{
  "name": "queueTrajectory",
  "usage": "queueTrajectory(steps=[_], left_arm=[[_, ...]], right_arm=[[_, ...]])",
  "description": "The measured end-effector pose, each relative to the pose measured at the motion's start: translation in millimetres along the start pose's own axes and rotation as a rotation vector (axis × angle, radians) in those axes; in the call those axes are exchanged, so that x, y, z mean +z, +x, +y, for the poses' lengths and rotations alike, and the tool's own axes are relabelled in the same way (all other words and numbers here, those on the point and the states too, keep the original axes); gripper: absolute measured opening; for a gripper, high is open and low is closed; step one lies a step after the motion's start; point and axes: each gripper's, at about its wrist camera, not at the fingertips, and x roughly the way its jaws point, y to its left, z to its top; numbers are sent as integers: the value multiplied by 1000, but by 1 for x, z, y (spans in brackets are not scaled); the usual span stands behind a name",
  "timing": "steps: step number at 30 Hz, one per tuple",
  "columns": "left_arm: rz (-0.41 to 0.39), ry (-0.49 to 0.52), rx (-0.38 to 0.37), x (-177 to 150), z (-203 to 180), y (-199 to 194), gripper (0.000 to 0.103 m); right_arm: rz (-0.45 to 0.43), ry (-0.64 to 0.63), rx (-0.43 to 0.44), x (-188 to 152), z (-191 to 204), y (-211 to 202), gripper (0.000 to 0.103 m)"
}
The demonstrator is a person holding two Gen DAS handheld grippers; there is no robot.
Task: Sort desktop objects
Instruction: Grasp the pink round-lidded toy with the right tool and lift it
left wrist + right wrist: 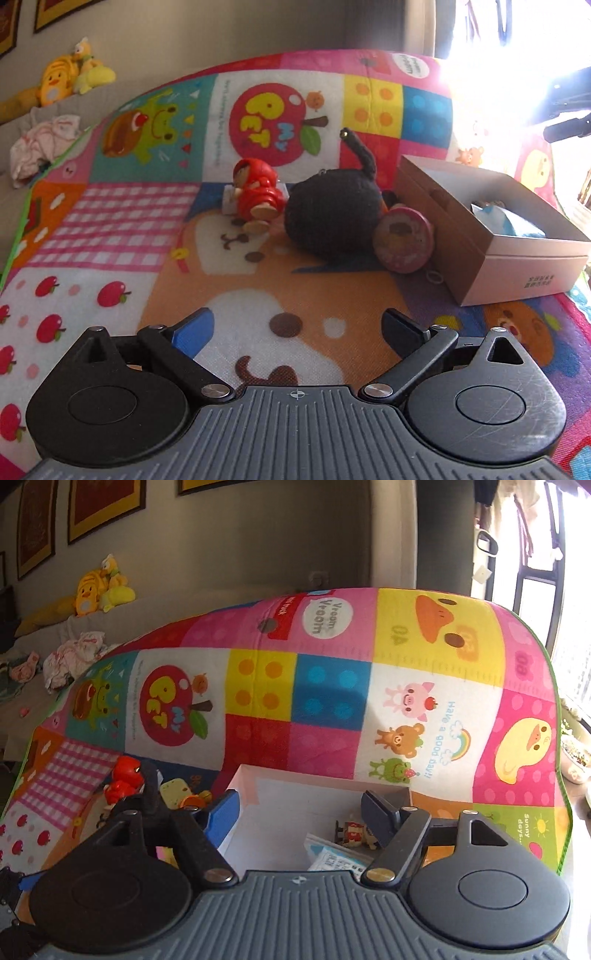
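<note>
Toys for sorting lie on a patchwork play mat (pixel 155 229) that covers my whole surface, the biggest thing I see from either wrist. Next in size is the open cardboard box (pixel 517 258), at about three o'clock in my left view, resting on the mat with some blue and white packets inside. From the right wrist I look down into that box (pixel 288 805) at six o'clock, where a small figure (pixel 352 832) lies beside a printed packet (pixel 332 856).

A black plush ball with a tail (pixel 332 218) sits at twelve o'clock in the left view, just beside the box. A round pink tin (pixel 402 240) leans against the plush at about one o'clock, between it and the box wall. A red hooded doll (pixel 258 199) stands at eleven o'clock, just beside the plush; a small white thing behind it I cannot make out.

My left tool (pixel 297 328) hangs above bare mat, its jaws spread wide with nothing between them. My right tool (pixel 299 812) hovers over the box with its jaws apart and nothing gripped.
</note>
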Motion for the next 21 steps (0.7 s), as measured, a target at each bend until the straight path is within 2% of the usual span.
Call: queueTrajectory(steps=[3,6,8,11,14,17,19,21], left_arm=[[-3,-3,-7,-2,1,-1,101],[-6,20,-8,-5,-4,-2,101],[-23,41,-6,-6,-7,-4,101],[-35,58,-6,-7,-10,-6,101],[-47,44,-8,-8,-8,-8,101],[-56,15,-28,-8,-3,-9,102],[-45,-10,-41,-7,1,-7,102],[-31,-36,-53,-6,5,-4,102]], right_arm=[[56,-128,73,-4,46,15,52],[86,-183,142,-1,87,36,52],[110,-153,175,8,101,53,52],[143,-52,165,24,105,83,64],[148,-5,137,35,94,96,62],[192,-96,152,34,89,92,51],[240,-192,173,25,93,87,50],[259,-306,146,11,106,84,50]])
